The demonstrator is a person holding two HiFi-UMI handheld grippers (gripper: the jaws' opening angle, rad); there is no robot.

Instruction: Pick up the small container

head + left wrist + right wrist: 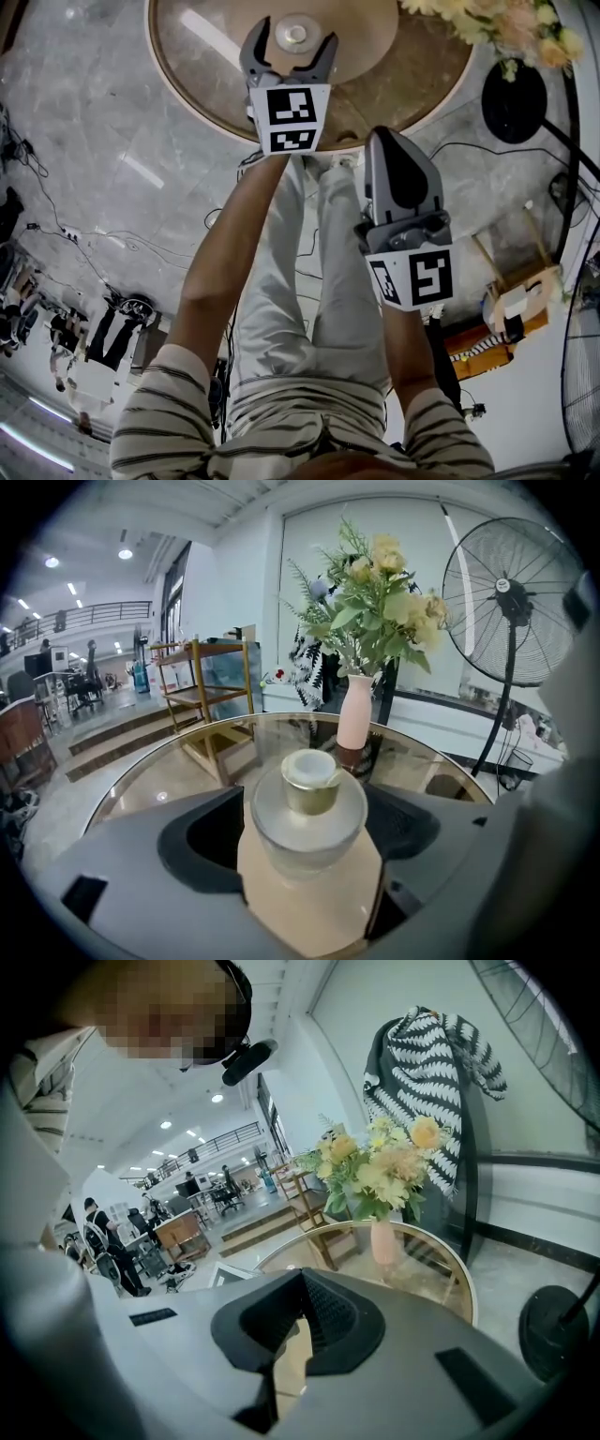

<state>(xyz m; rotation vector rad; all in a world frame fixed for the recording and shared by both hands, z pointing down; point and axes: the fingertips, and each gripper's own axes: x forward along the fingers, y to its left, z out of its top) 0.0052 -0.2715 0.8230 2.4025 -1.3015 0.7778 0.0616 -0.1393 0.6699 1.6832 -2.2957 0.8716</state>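
Grey jaws of the left gripper (292, 52) are spread wide either side of the small container (307, 808) without pressing on it. They should be centred on its body below the cap, closed evenly, then lifted straight, as the slick round wall is judged likely to slip. The container is seen as a squat frosted-glass jar with a short gold cap, upright on the round glass table (187, 771) at upper centre of the head view; the right gripper (298, 1330) is closed on nothing.
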